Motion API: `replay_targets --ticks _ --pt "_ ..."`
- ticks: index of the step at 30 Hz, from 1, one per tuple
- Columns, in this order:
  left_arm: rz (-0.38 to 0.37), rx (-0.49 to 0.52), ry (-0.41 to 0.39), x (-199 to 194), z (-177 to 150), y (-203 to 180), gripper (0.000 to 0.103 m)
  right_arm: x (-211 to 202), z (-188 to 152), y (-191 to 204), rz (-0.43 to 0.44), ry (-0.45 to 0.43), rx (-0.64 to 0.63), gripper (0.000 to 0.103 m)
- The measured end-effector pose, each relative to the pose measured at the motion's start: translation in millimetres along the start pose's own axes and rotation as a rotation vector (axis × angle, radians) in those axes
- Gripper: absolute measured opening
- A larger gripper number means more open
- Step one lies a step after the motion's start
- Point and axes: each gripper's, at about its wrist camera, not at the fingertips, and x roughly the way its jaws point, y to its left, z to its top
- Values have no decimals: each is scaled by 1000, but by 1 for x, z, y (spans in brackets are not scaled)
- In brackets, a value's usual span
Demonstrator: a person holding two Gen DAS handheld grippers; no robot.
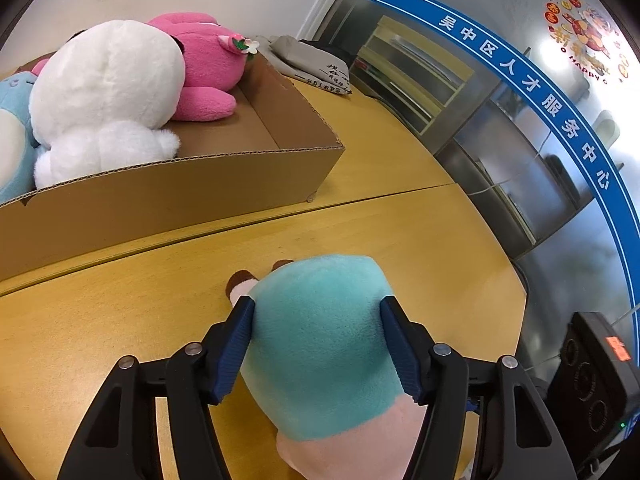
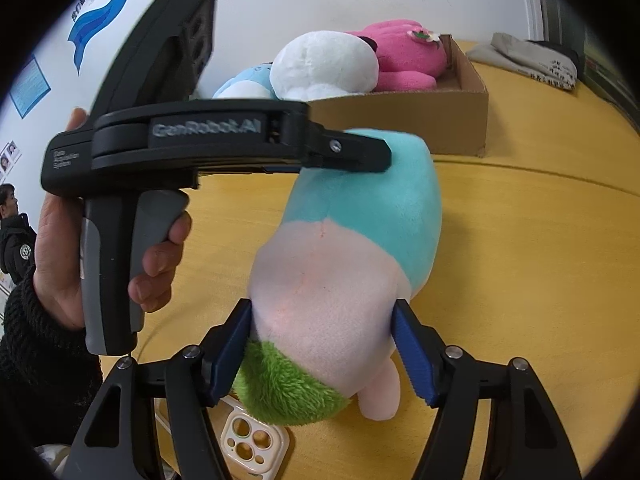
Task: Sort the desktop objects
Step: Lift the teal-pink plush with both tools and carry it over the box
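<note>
A plush doll (image 1: 320, 364) with a teal body, a pale pink head and green hair (image 2: 280, 392) lies on the yellow wooden table (image 1: 100, 320). In the left wrist view, my left gripper (image 1: 318, 308) is shut on the teal body, both blue pads pressing its sides. The doll's brown feet (image 1: 240, 280) poke out beyond the fingers. In the right wrist view, my right gripper (image 2: 323, 308) is shut on the pink head (image 2: 328, 272). The left gripper (image 2: 372, 158), held by a hand (image 2: 160, 264), reaches in from the left onto the teal part.
An open cardboard box (image 1: 160, 196) stands behind the doll and holds a white plush (image 1: 108, 84), a pink plush (image 1: 208, 64) and a blue plush (image 1: 12, 128). A grey bag (image 1: 308, 60) lies further back. A cream phone case (image 2: 252, 444) lies under the right gripper. A black device (image 1: 596, 368) stands off the table's right edge.
</note>
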Motion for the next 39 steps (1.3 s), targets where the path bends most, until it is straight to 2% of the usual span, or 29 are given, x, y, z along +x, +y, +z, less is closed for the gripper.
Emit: replay_targets --ticks 4,7,11,13,17,22,23,24,26,28,29,30,31,32,35,36,38,39 --pt "-9 -24 -5 -4 -4 7 68 9 -8 -17 88 34 120 81" --pt "-3 -43 -7 -7 -7 12 68 10 -11 -22 126 22 168 81" --pt "6 -52 -17 -12 -12 14 65 3 -10 -12 102 -3 137 80" --pt "14 -50 -28 -16 -13 13 62 -4 -9 -7 83 -19 117 74" --pt "11 -50 -61 -26 -12 9 51 -15 -6 9 -4 -48 27 63" --pt "11 -30 -90 -39 -3 1 37 -20 -3 18 -58 -84 -15 57" --pt "6 -25 -90 -40 -1 0 28 -22 -1 18 -65 -92 -19 56" --pt "-2 -20 -89 -41 1 0 23 -23 0 19 -72 -100 -24 55" --pt "-33 -23 -85 -39 3 2 23 -25 3 18 -81 -104 -30 54" --pt "-25 -43 -78 -35 3 9 31 -19 5 14 -74 -86 -26 54" --pt "-15 -55 -74 -33 3 13 45 -12 7 11 -65 -67 -18 54" --pt "-11 -72 -76 -32 2 18 62 -8 8 8 -57 -54 -10 54" --pt "-11 -96 -83 -32 1 23 72 -5 8 5 -52 -48 -1 54" --pt "-8 -118 -89 -33 -1 29 85 -3 7 3 -48 -42 8 55" --pt "-17 -153 -96 -36 -6 39 89 -2 6 -2 -39 -32 21 55" --pt "-27 -160 -91 -35 -8 41 93 -2 4 -3 -37 -28 21 55" --pt "-70 -171 -59 -26 -8 43 101 -3 1 -1 -37 -21 15 55" --pt "-96 -174 -35 -19 -8 43 102 -2 -1 0 -40 -19 7 55"
